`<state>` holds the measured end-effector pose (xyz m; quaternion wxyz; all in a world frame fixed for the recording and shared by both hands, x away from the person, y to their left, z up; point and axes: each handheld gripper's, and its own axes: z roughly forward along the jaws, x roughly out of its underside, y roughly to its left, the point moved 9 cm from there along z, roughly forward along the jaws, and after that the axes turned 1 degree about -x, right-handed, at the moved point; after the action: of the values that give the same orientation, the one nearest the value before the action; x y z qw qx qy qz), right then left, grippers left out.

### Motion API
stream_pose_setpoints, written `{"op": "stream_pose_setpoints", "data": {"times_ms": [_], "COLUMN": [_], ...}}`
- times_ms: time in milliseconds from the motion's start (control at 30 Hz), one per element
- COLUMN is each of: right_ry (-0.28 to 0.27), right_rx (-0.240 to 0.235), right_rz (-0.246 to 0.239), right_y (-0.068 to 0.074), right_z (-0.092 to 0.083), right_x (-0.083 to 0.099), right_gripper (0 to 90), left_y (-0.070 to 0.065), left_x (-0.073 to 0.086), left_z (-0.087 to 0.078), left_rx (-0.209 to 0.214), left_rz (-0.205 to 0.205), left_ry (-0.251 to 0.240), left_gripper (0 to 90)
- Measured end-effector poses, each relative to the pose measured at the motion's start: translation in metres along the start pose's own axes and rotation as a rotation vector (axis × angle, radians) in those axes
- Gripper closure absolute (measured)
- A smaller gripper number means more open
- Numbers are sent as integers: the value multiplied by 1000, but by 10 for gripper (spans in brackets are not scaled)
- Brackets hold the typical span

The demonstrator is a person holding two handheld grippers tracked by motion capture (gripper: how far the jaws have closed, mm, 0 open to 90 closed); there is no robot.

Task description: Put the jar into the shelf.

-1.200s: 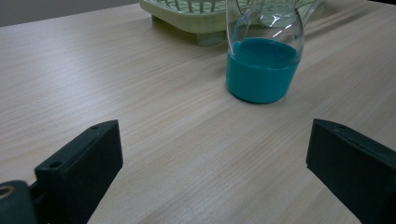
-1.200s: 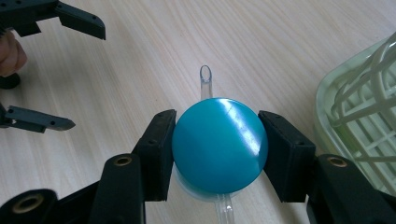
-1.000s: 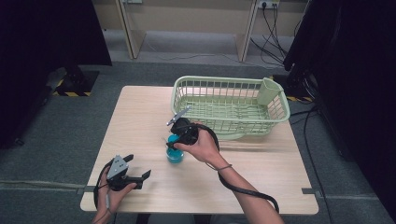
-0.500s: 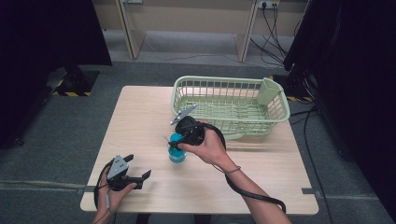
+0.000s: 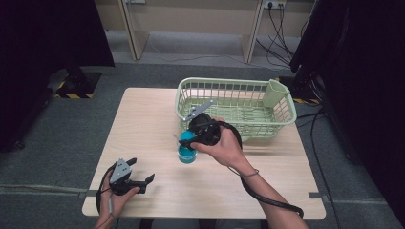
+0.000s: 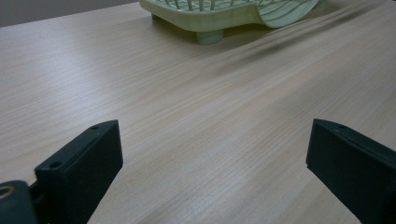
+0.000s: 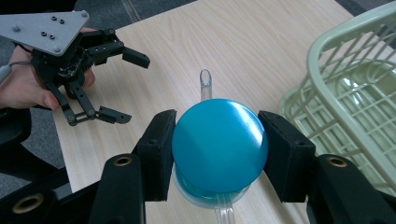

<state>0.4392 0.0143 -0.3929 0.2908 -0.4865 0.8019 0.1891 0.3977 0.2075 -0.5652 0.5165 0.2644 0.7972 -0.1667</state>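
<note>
A blue round-topped container with a clear tube beside its top is clamped between the black pads of my right gripper. In the high view the right gripper holds the blue container over the middle of the table, just in front of the green basket. My left gripper rests near the table's front left corner in a hand, jaws spread wide. In the left gripper view the left gripper has only bare wood between its jaws.
The green plastic basket stands at the back right of the wooden table, with a small green cup-shaped holder on its far corner. Its foot lies ahead of the left gripper. A cable trails from the right forearm.
The right hand has risen and shifted right toward the basket with the blue container in its grip. The left gripper has stayed where it was.
</note>
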Motion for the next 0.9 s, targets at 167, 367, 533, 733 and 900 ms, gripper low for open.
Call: {"op": "stream_pose_setpoints", "data": {"times_ms": [167, 367, 533, 733, 900], "right_ry": [-10, -31, -38, -51, -66], "right_rx": [18, 65, 98, 127, 159], "right_rz": [8, 28, 40, 62, 101], "right_y": [-7, -22, -35, -50, -69], "right_z": [-13, -39, -54, -67, -80], "right_x": [-1, -5, -7, -9, -11], "right_gripper": [487, 487, 487, 487, 487], "left_y": [0, 0, 0, 0, 0], "left_x": [0, 0, 0, 0, 0], "left_z": [0, 0, 0, 0, 0], "left_rx": [0, -1, -1, -2, -1], "left_rz": [0, 0, -1, 0, -1], "left_ry": [0, 0, 1, 0, 1], "left_gripper": [33, 33, 33, 33, 33]}}
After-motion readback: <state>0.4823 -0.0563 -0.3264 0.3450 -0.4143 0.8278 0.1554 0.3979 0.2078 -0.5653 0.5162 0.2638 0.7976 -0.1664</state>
